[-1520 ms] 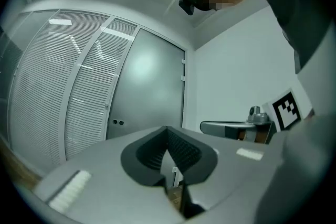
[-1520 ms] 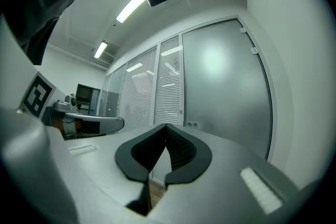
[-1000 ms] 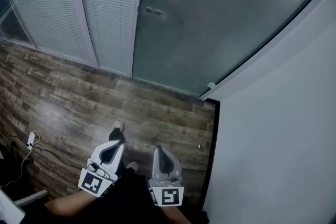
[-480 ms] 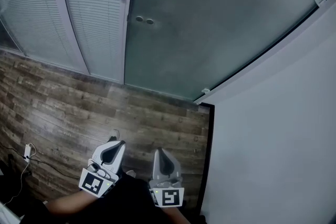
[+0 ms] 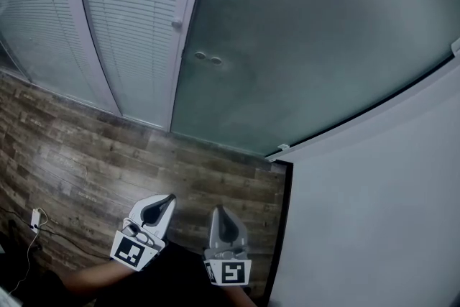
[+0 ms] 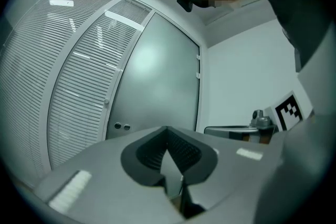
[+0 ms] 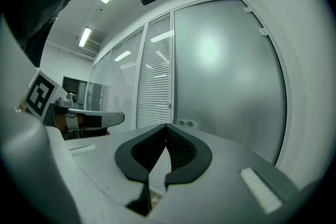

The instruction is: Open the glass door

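Note:
The frosted glass door [image 5: 302, 47] stands shut ahead, with two small round fittings [image 5: 208, 58] near its left edge. The same door [image 6: 157, 76] and fittings [image 6: 122, 126] show in the left gripper view, and the door [image 7: 226, 71] fills the right gripper view with its fittings [image 7: 185, 124] just above the jaws. My left gripper [image 5: 170, 198] and right gripper [image 5: 218, 211] are held side by side low over the wooden floor, well short of the door. Both point level at it. Each gripper, left [image 6: 168, 129] and right [image 7: 167, 126], is shut with nothing between the jaws.
Glazed panels with white blinds [image 5: 136, 18] run left of the door, with a small knob [image 5: 176, 24] on the frame. A white wall [image 5: 374, 212] closes the right side. A metal clip [image 5: 282, 148] holds the door's bottom corner. A plug and cable [image 5: 34, 218] lie on the floor [image 5: 108, 154] at far left.
The door and its round fittings have drawn nearer and sit lower in the head view. Both grippers have advanced towards the door together, still shut and side by side.

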A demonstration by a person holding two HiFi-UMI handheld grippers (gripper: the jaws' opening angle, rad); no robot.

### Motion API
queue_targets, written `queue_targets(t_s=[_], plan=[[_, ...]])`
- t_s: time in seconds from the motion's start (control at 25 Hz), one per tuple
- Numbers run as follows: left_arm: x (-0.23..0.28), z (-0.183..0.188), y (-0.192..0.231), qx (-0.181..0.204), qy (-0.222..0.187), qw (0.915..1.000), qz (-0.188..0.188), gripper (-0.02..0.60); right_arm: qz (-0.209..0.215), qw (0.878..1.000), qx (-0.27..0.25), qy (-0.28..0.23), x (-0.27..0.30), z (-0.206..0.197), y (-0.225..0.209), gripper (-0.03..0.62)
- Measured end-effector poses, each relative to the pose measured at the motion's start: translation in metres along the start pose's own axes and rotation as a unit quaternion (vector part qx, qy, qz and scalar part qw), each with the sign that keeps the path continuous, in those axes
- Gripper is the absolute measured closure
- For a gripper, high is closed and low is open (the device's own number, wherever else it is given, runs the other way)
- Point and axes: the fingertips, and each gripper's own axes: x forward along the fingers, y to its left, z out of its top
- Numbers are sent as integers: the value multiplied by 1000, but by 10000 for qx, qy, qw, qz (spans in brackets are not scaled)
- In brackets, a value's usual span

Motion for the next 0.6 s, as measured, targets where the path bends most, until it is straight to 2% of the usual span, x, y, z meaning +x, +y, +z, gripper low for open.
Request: queue_targets(t_s=[0.24,0.44,0.6], plan=[[23,7,59,18,-27,9999,122,581,-22,10000,27,33,64,2,1,592],[32,-6,92,59,311,9995,76,581,-12,9999,98,57,106,5,10,592],[44,-14,108,-96,436,9988,191,581,81,9999,21,77,127,11,7,592]])
